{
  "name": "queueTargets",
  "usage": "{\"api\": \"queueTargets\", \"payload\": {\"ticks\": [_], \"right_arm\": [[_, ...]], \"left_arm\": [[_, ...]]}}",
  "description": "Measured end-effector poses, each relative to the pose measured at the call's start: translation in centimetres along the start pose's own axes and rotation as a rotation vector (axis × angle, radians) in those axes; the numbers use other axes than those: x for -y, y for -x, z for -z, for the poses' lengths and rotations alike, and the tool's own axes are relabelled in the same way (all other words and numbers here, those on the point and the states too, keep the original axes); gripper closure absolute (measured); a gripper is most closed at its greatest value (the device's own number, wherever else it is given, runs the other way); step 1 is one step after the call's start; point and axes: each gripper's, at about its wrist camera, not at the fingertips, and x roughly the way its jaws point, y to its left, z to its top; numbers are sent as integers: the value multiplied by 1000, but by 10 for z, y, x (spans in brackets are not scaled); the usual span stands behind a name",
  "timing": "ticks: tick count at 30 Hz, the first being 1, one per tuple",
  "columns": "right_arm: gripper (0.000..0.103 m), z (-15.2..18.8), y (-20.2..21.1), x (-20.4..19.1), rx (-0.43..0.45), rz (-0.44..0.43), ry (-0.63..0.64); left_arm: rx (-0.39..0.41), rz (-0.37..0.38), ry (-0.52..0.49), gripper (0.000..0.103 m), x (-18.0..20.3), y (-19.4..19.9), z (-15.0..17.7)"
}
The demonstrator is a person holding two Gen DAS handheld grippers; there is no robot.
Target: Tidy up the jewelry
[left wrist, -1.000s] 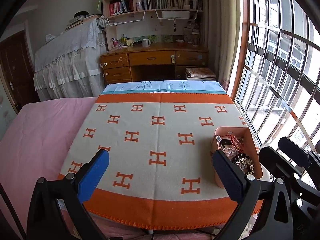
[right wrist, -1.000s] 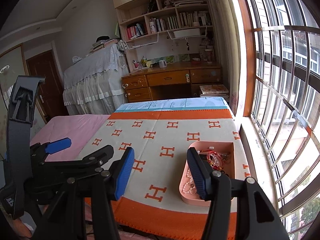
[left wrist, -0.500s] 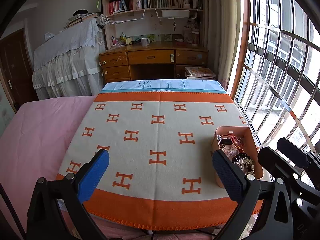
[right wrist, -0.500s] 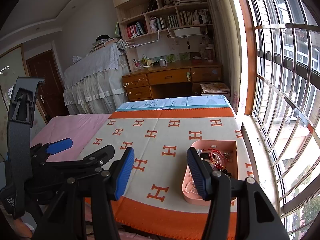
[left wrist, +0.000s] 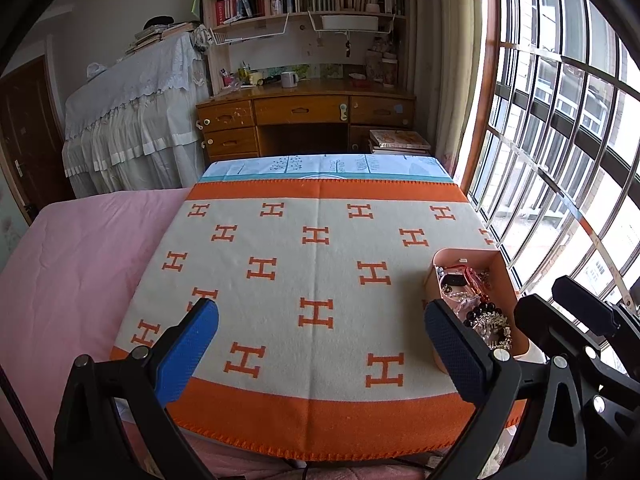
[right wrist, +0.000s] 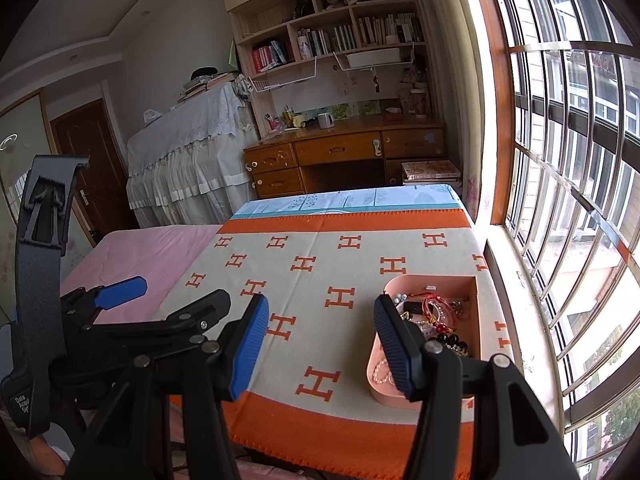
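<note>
Over the last second both of my views have crept forward and tilted down slightly, so the pink tray [right wrist: 428, 390] sits a little nearer my right tool [right wrist: 320, 344]; nothing on the surface has shifted. That tells me only that I am closing in, not what stage the sorting has reached: all the jewelry [left wrist: 476, 300] lies heaped together in the tray, which fits either a pile waiting to be laid out or pieces already gathered back in.

My right tool hangs with its blue pads well apart, holding nothing, its right pad over the tray's near left edge. My left tool [left wrist: 320, 344] is likewise wide apart and empty above the orange-bordered blanket [left wrist: 320, 240].

The tray sits close to the blanket's right edge by the window [right wrist: 560, 200]. The beads, red cord and chains look tangled, so lifting one piece may drag others.
</note>
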Motion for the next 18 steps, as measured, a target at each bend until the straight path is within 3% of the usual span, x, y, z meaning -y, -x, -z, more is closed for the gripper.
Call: {"api": "queueTargets", "payload": {"ticks": [18], "right_arm": [[47, 9, -6, -1, -15, -8, -10]], "left_arm": [[-11, 8, 4, 1, -2, -2, 3]]}}
